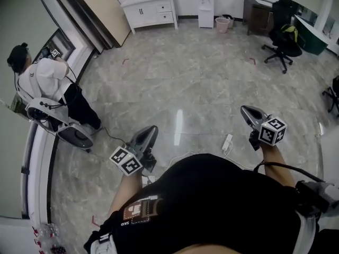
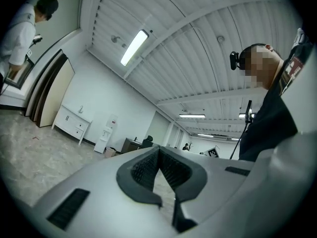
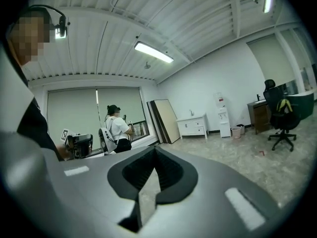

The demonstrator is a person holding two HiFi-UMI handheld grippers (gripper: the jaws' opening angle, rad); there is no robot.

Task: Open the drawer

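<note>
At left, left gripper (image 1: 151,132) carried level, jaws pressed together, nothing pinched: a carrying pose, likely. Farther ahead, well apart, white cabinet (image 1: 139,11) with the drawer (image 1: 165,7) against the far wall. At right, right gripper (image 1: 248,110) likewise closed and empty, nothing yet within reach.

From where I stand no word or number reads for certain: black-and-white square markers sit on the cube (image 1: 126,160) of the left gripper (image 1: 152,129) and the cube (image 1: 273,130) of the right gripper (image 1: 245,109), and the white lettering on the black shirt (image 1: 222,205) is too small.
</note>
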